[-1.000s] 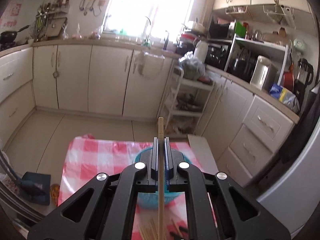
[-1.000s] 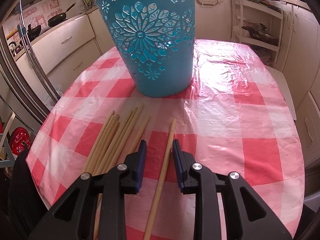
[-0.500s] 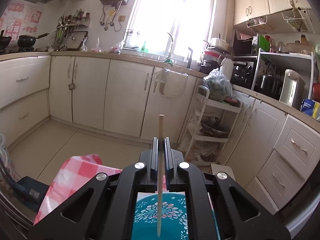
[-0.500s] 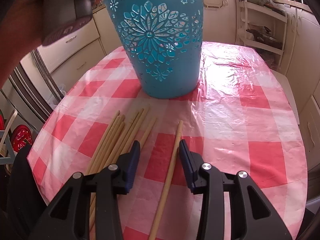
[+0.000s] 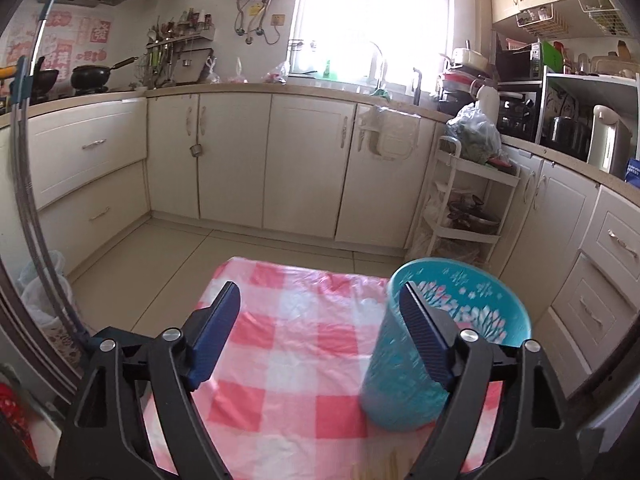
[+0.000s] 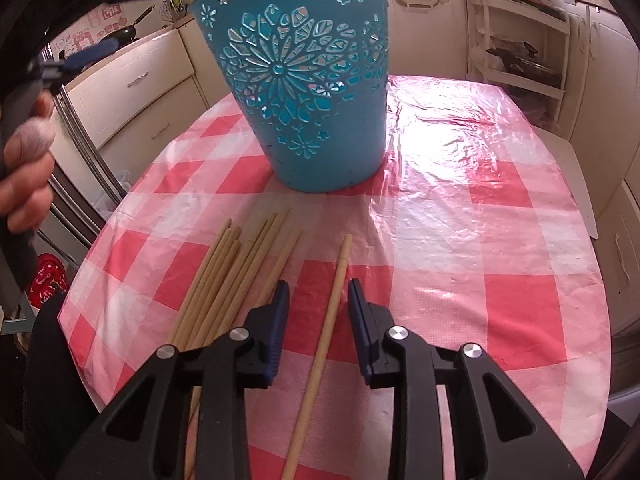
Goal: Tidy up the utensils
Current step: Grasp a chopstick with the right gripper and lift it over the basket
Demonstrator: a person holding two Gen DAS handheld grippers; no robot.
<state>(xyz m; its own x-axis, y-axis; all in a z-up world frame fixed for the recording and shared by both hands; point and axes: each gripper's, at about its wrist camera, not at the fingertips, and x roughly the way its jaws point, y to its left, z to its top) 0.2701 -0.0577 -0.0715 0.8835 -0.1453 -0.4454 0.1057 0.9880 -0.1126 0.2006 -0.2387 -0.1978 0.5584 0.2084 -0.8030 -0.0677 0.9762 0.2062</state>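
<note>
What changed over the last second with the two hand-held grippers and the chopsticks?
The left hand-held gripper let go of its chopstick and now gapes open beside the blue basket. The right hand-held gripper stayed open, straddling the lone chopstick; the bundle didn't move.

Left wrist view: the turquoise basket (image 5: 448, 344) is motion-blurred, and its right flank is covered by a finger of the left gripper (image 5: 320, 332). Chopstick tips (image 5: 394, 466) at the bottom edge are cut off and smeared (their count cannot be told).

Right wrist view: the single chopstick (image 6: 324, 344) runs out of frame at the bottom; the bundle of chopsticks (image 6: 224, 280) passes under the right gripper (image 6: 314, 300). The hand (image 6: 24, 184) is cropped by the left edge and blurred.
</note>
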